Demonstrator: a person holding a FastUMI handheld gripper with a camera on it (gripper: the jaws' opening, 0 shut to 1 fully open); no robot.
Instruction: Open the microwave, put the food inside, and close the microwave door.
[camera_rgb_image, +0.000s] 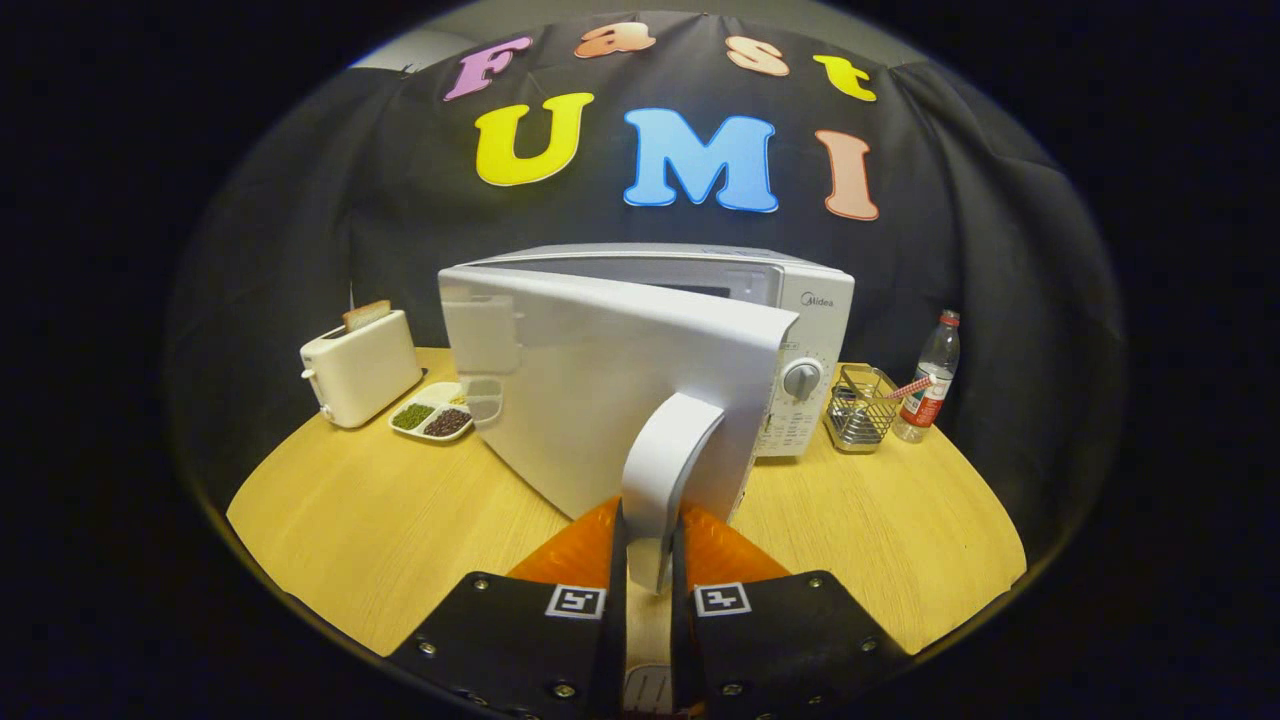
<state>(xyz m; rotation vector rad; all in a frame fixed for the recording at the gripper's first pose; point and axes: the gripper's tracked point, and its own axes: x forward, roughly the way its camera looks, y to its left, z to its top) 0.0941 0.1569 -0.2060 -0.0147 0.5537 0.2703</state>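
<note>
The round wooden table (380, 520) carries all items. The white microwave (815, 330) stands at the table's centre, at 12 o'clock from the gripper, with its control dial (801, 379) on the right-hand panel. The microwave door (600, 380) is swung partly open toward the camera, hinged on the left side, so that the top edge of the cavity opening is just visible behind it.

The door handle (665, 470), a curved vertical bar, projects from the door's free edge toward the gripper. The gripper (650, 560) is clamped on this handle: both fingers (598, 545) press against its lower end from either side, with the handle tip seated between them.

A white toaster (362, 370) stands at 10 o'clock from the gripper, with a slice of bread (366, 314) upright in its slot. Just beside the toaster, between it and the door, lies a white divided dish (432, 412) holding green and dark food portions in separate compartments.

At 2 o'clock, near the microwave's right side, sits a wire basket (862, 410) with a red-and-white striped straw (908, 388) across its rim. A clear water bottle (932, 378) with a red label stands just beside the basket, further right.
</note>
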